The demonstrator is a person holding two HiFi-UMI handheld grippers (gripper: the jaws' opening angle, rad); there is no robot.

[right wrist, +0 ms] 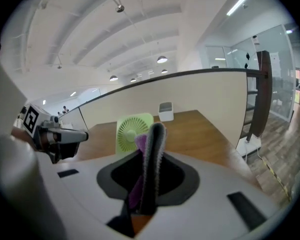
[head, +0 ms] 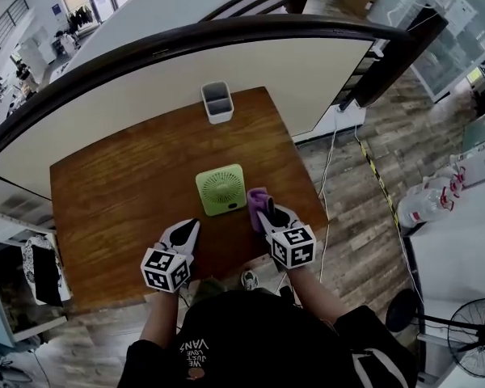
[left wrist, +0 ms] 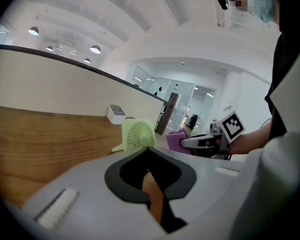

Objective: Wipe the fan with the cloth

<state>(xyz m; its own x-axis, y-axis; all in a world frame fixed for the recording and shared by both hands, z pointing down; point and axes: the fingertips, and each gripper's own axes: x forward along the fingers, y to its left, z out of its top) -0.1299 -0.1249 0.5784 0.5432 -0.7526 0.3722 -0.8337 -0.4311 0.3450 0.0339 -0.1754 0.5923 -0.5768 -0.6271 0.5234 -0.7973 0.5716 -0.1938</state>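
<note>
Right claw (head: 267,213) is clamped on the cloth (head: 257,198). It's folded, and the fold pokes out past the tips. Left claw (head: 191,225) is pinched shut on nothing, hovering over the near edge of the tabletop (head: 121,184).

The fan (head: 221,189) sits a bit right of middle, closer to the near edge than the far one. My cloth is just beside its right side; can't tell if it's touching yet.

My plan is to put the flat of the fold on the grille, not the tip, and go light. The fan looks like thin plastic propped on a little stand, so I reckon a hard push slides it or tips it backward. I'd probably park the left claw against its left edge as a stop.

Stuff-wise:
- The fan is pale green, a rounded square with a round grille of fine slats fanning out from a hub.
- The cloth is fuzzy, purple one side and grey the other.
- The tabletop is brown wood grain.
- There's a white bin (head: 217,102) at the far edge.
</note>
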